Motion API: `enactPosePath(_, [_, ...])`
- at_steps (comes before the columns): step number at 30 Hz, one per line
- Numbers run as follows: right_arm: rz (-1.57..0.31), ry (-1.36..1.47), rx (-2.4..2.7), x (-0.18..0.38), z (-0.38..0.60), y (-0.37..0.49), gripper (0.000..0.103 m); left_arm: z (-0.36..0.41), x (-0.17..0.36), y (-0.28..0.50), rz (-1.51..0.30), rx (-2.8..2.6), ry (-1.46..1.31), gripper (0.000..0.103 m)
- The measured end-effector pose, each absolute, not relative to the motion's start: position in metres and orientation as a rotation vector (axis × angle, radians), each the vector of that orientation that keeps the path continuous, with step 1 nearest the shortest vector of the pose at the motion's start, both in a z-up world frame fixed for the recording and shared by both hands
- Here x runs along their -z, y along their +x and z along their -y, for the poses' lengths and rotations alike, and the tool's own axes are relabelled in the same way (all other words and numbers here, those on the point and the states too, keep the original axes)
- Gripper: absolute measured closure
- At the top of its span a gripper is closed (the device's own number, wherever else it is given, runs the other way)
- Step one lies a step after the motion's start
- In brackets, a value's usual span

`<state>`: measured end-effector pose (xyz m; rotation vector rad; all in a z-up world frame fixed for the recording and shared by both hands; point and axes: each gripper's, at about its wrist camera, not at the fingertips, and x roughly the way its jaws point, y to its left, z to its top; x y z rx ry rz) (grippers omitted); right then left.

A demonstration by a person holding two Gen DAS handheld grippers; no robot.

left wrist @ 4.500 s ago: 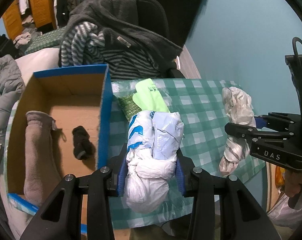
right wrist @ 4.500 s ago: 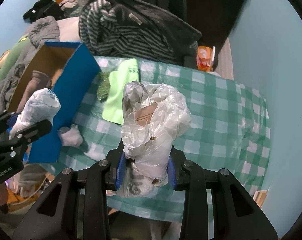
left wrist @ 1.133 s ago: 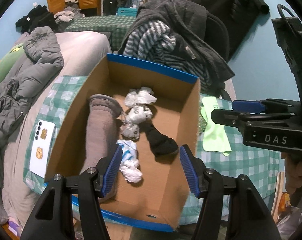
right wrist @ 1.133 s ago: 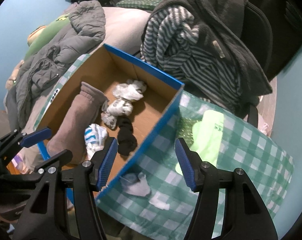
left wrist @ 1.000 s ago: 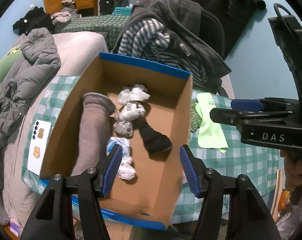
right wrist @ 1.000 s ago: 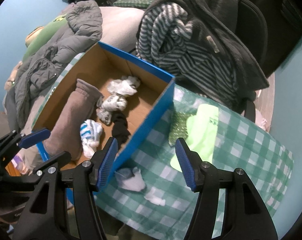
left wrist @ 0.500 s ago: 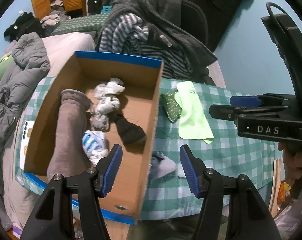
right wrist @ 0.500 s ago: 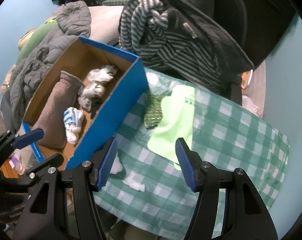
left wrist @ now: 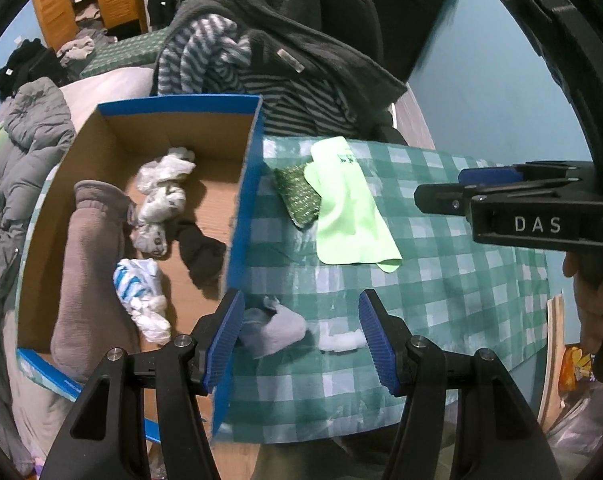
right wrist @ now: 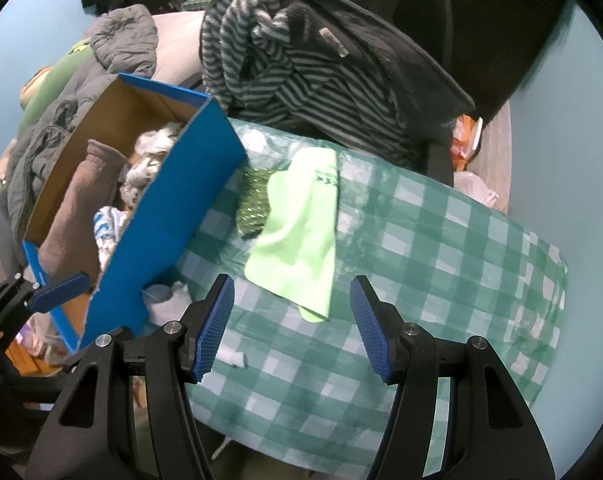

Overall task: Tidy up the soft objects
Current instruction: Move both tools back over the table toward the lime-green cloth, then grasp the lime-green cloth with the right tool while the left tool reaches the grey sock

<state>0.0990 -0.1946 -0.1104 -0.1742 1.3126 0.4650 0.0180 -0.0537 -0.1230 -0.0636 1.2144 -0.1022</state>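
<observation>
Cardboard box [left wrist: 245, 184] lies left of the empty, spread left gripper [left wrist: 301, 338], grey sock [left wrist: 271, 330] between its fingers; ahead of the spread, empty right gripper [right wrist: 291, 326], lime cloth [right wrist: 297, 240] runs lengthwise away.

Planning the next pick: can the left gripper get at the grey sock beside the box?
Probably yes: the left gripper is open and empty, the grey sock lies uncovered on the tablecloth, though the box wall crowds one finger.

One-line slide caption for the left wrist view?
Open left claw above a grey sock on the checked tablecloth, beside the cardboard box.
</observation>
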Motion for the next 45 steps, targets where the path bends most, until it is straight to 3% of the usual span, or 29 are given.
enactPosePath(30, [-1.379, -0.174, -0.441, 0.151, 0.207, 0.11, 0.042, 0.049, 0.176, 0.034, -1.302, 0.086, -0.074, 0.042])
enactPosePath(33, [-1.383, -0.168, -0.443, 0.157, 0.204, 0.112, 0.033, 0.05, 0.178, 0.034, -1.292, 0.08, -0.049, 0.042])
enactPosePath(45, [-1.41, -0.226, -0.469, 0.201, 0.18, 0.124, 0.033, 0.051, 0.185, 0.034, -1.297, 0.076, -0.068, 0.04])
